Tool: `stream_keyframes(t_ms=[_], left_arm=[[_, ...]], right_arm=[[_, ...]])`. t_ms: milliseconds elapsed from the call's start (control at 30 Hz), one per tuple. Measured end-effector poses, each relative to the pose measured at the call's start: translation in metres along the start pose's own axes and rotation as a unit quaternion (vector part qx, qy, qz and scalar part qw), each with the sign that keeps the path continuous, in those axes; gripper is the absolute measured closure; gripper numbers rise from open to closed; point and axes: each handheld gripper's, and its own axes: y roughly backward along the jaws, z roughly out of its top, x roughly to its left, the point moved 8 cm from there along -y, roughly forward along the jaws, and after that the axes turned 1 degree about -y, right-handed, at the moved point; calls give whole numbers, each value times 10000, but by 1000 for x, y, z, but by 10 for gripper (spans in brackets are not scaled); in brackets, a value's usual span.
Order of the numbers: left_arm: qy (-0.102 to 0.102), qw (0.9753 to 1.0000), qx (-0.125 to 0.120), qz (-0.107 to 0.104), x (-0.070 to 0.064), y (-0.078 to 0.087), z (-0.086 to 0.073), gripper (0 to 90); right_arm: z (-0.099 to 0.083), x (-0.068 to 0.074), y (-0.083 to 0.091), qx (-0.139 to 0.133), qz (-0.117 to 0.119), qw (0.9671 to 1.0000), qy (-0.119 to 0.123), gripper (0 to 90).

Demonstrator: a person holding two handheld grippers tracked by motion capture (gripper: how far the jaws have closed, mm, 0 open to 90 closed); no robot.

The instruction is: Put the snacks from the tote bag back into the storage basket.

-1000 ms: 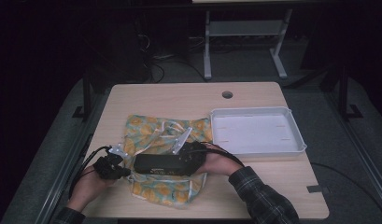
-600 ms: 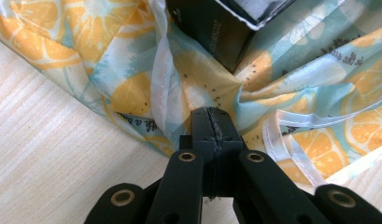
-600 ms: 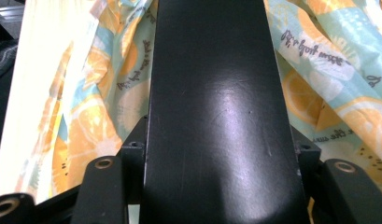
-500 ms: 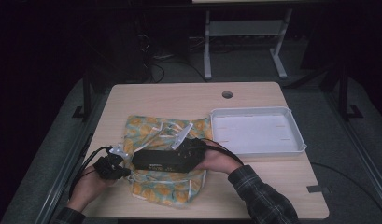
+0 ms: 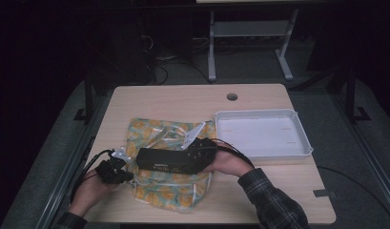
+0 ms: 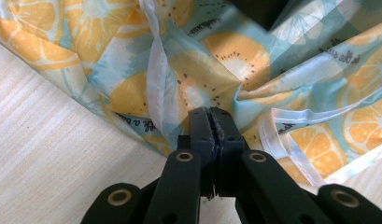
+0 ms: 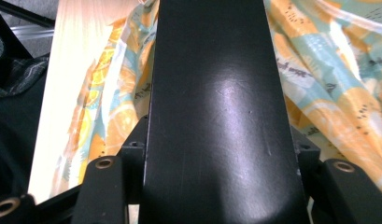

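An orange-and-teal citrus-print plastic bag (image 5: pixel 164 157) lies crumpled on the wooden table (image 5: pixel 183 100). My left gripper (image 5: pixel 120 168) is at the bag's left edge, and in the left gripper view its jaws (image 6: pixel 210 122) are shut on a fold of the bag (image 6: pixel 188 88). My right gripper (image 5: pixel 198 153) holds one end of a long flat black box (image 5: pixel 165 161), which lies across the bag and points left. In the right gripper view the black box (image 7: pixel 216 107) runs up between the jaws, with the bag (image 7: pixel 328 70) beneath it.
A white shallow tray (image 5: pixel 261 133) stands on the right half of the table. A round cable hole (image 5: pixel 232 97) sits near the far edge. Dark floor and a metal stand (image 5: pixel 250 43) lie beyond the table.
The black box has slid a little to the left over the bag with my right gripper. The left gripper stays where it was.
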Motion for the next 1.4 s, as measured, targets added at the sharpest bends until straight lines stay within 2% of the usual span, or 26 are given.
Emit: stream_keyframes(t_ms=[33,267,367,500,800,933,1100,1167,1400], left_arm=[[-64,10000,54,2,1,1,-1,879],[-97,9999,71,-77,-1,1,-1,869],[-51,9997,-157,-176,-3,6,4,841],[-104,9989,-388,-237,-4,17,8,783],[-130,9951,-906,-381,-12,33,18,529],[-282,9942,-979,-354,-16,34,21,441],[-305,9915,-1204,-390,-20,37,30,383],[-419,9910,-1212,-377,-20,39,32,370],[-535,9887,-1343,-386,-25,40,38,349]], right_arm=[[0,-1,2,-27,-28,10000,10,416],[0,-3,14,-129,-66,9999,-52,417],[0,-4,17,-172,-88,9998,-81,417],[1,-6,21,-202,-140,9997,-98,417],[-1,-8,32,-268,-266,9992,-141,417],[-4,-10,39,-292,-335,9989,-178,417],[-9,-14,48,-334,-435,9981,-296,417],[-12,-16,52,-342,-473,9977,-351,416],[-20,-21,65,-436,-619,9960,-465,417]])
